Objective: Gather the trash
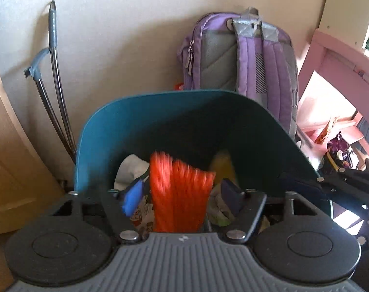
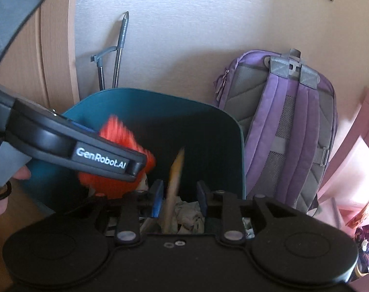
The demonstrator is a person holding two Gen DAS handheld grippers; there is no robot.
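I had both grippers over the teal bin (image 1: 126, 131), left gripper (image 1: 182, 194) jaws wide, blurred orange wrapper (image 1: 179, 194) loose between them, right gripper (image 2: 178, 198) jaws narrow but parted, blurred yellow strip (image 2: 173, 182) in the gap, untouched by the pads.

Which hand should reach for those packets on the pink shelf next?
Probably right: the packets lie on its side, and the right gripper is open over the teal bin; the left gripper sits farther.

Each gripper (image 1: 182, 194) is built from black linkage arms joined by silver rivets, with two round black discs at the base. Blue pads (image 2: 157, 202) are fitted to the fingertips. White "GenRobot.AI" lettering is printed on the left gripper (image 2: 135, 170), behind its tip.
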